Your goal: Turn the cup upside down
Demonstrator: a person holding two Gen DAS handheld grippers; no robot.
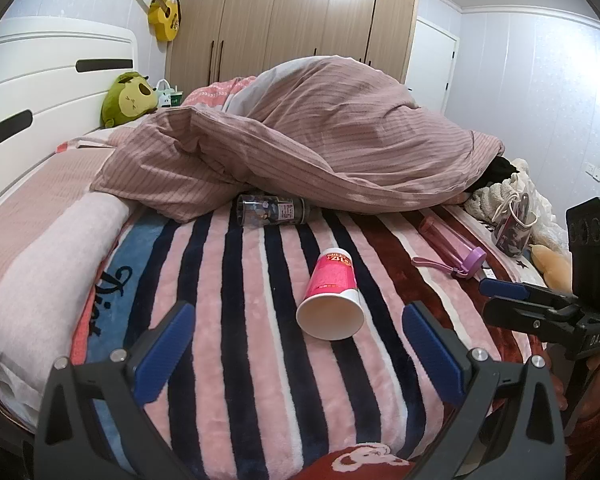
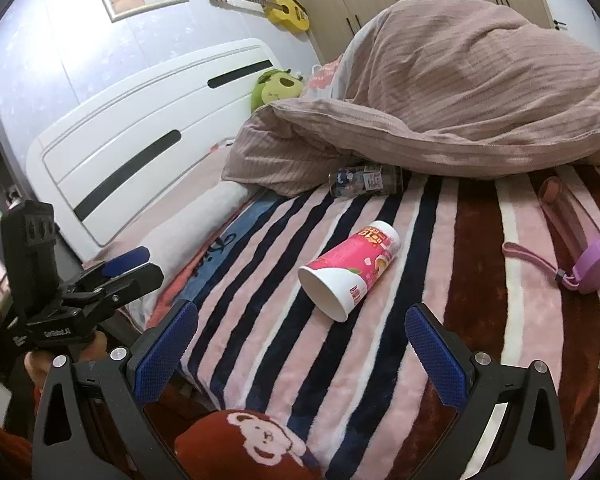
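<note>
A pink and white paper cup (image 1: 332,296) lies on its side on the striped blanket (image 1: 236,320), its open mouth facing me. In the right wrist view the cup (image 2: 350,270) lies a little beyond the fingers, mouth toward the lower left. My left gripper (image 1: 298,328) is open and empty, with the cup just ahead between its blue pads. My right gripper (image 2: 300,332) is open and empty, just short of the cup. Each gripper shows in the other's view: the right one (image 1: 512,294) at the right edge, the left one (image 2: 134,266) at the left.
A clear printed bottle (image 1: 272,210) lies by the bunched brown duvet (image 1: 320,136). A pink bottle with purple lid (image 1: 452,246) lies to the right. A green plush toy (image 1: 128,98) and white headboard (image 1: 40,92) are at the left; a bag (image 1: 514,226) at the right.
</note>
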